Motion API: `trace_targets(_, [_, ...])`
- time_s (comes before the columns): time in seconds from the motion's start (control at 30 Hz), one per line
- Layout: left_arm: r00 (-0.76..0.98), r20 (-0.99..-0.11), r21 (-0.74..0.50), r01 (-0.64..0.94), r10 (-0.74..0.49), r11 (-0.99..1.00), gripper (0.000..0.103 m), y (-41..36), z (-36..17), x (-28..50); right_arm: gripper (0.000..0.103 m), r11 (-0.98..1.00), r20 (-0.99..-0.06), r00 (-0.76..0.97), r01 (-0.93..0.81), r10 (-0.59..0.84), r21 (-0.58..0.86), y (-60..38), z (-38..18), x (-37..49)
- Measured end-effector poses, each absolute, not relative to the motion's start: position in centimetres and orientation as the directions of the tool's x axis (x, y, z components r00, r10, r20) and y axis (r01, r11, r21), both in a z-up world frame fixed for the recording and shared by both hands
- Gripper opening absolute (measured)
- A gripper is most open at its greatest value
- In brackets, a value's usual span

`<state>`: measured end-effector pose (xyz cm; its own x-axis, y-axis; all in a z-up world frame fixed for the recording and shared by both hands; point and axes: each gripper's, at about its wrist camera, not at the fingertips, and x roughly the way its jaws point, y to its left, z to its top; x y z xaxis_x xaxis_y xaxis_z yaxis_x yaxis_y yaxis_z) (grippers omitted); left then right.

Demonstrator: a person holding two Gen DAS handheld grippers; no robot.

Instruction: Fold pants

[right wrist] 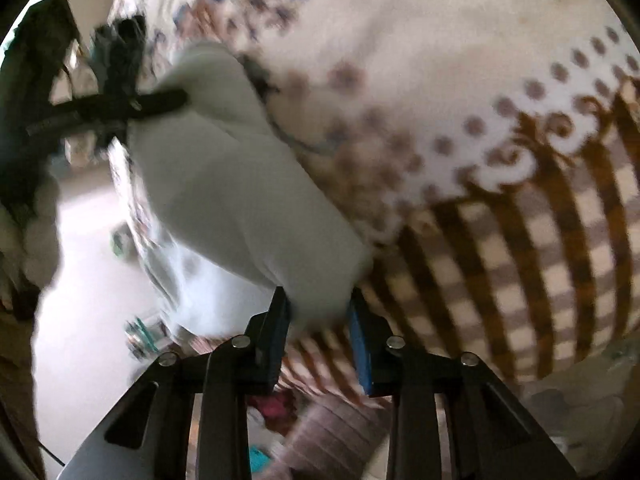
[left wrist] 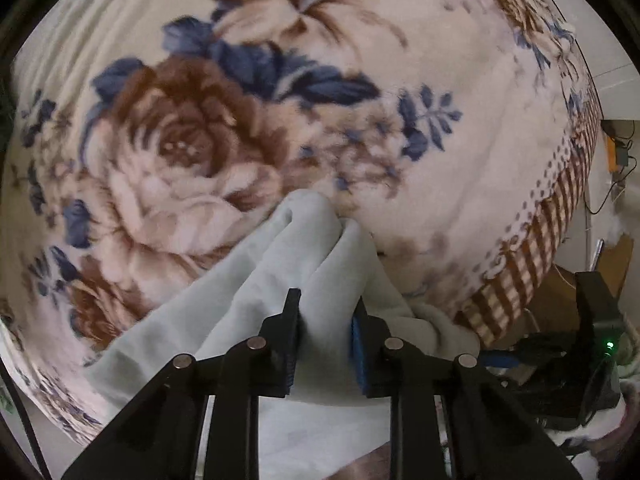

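Soft, light pale pants bunch easily on the floral blanket; left gripper and right gripper jaws each pinch a fabric edge, best held at corners

One pair of pale pants shows, bunched into folds between the fingers of each tool. Two tools are counted: the left tool and the right tool, each with two fingers. One floral blanket spreads ahead of both tools, with one large brown rose printed ahead-left of the left tool.
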<state>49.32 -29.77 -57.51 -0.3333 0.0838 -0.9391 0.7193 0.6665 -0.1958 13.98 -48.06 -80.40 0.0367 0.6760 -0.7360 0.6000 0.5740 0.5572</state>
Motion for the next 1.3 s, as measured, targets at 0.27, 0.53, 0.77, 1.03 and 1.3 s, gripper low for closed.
trace_targets(0.27, [-0.355,-0.932,-0.244,0.773,0.08,0.585,0.027,-32.9,-54.4,48.9,0.057,0.229,-0.579,0.248,0.746,0.777,0.626,-52.0,-82.9,9.9])
trace_targets(0.53, [-0.398,-0.894,-0.231,0.803,0.205,0.55,0.035,-38.0,-59.8,48.0,0.073,-0.238,-0.398,0.547,0.76,0.736,0.605,-51.7,-86.9,7.2])
trace_targets(0.77, [-0.2,-0.91,-0.059,0.929,0.363,0.365,0.014,-39.7,-61.5,45.5,0.022,-0.275,-0.43,0.597,0.747,0.677,0.606,-49.8,-87.2,6.8])
trace_targets(1.03, [-0.385,-0.888,-0.162,0.773,0.252,0.613,0.009,-36.3,-60.3,49.8,0.015,-0.133,-0.496,0.522,0.77,0.694,0.624,-49.9,-84.6,7.2])
trace_targets(1.3, [-0.459,-0.878,-0.252,0.683,0.135,0.686,0.034,-36.8,-59.3,51.7,0.046,-0.132,-0.469,0.519,0.758,0.714,0.638,-51.2,-85.8,6.3])
